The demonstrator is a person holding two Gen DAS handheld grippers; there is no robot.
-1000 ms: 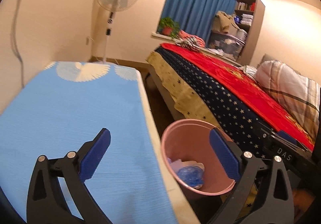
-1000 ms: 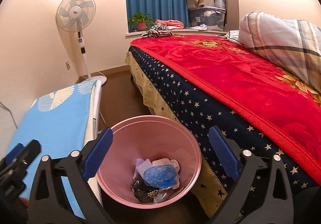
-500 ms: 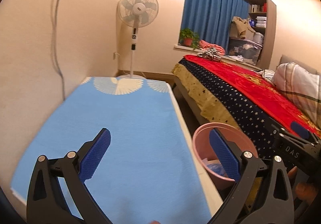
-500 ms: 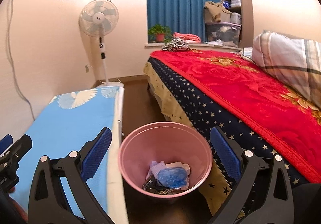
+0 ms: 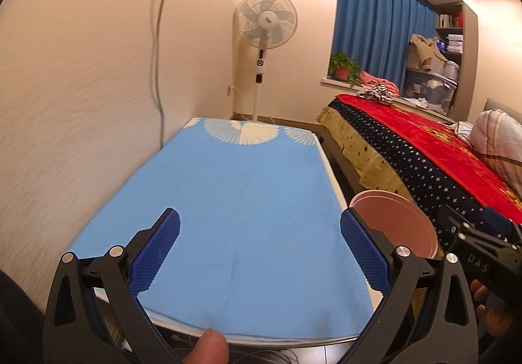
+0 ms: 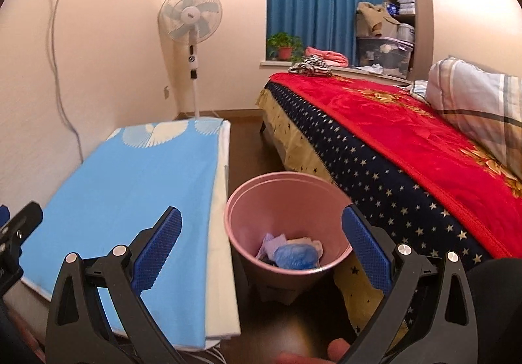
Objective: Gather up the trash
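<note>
Right wrist view: pink bin on floor between bed and blue-covered table, holding crumpled blue wrapper, pale paper scraps. Right gripper, left gripper: fingers spread, empty.

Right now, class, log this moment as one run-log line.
left gripper: open, empty | right gripper: open, empty | pink bin: holds trash | blue table: bare

1. A table with a light-blue cloth patterned with white fans at its far end stands against the wall; nothing lies on the cloth.
2. The dark floor carries a pink bin between table and bed, holding crumpled trash, and a standing fan.
3. The bed bears a red blanket, a plaid pillow and striped clothing.
</note>
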